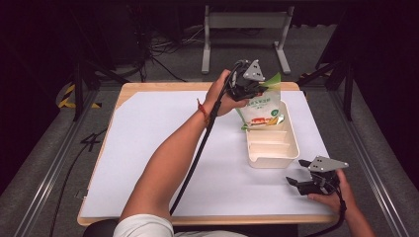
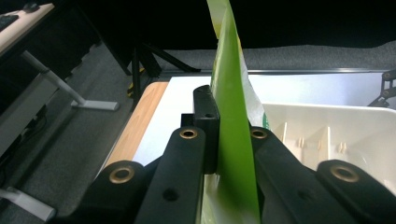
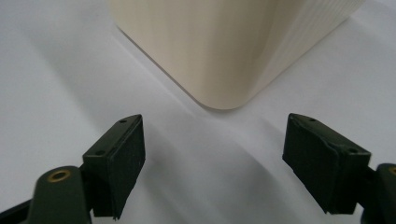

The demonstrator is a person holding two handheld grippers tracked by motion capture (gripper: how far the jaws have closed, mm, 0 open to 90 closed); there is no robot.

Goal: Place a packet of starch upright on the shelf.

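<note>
A snack bag (image 1: 260,105), white with a green top edge (image 2: 232,107), hangs upright over the far end of a cream divided tray (image 1: 292,143). My left gripper (image 1: 261,86) is shut on that green top edge, whose strip is pinched between the black jaws of the left gripper (image 2: 227,135). The bag's bottom sits in or just above the tray's far compartment (image 2: 327,116); I cannot tell which. My right gripper (image 1: 293,181) rests open on the white sheet by the tray's near right corner. In the right gripper view my right gripper (image 3: 212,154) holds nothing and faces the tray corner (image 3: 219,51).
A white sheet (image 1: 163,138) covers most of the wooden table (image 1: 129,91). The tray's near compartments (image 1: 271,146) hold nothing. A metal stand (image 1: 244,22) and cables lie on the floor beyond the far edge. Dark frame rails run along both sides.
</note>
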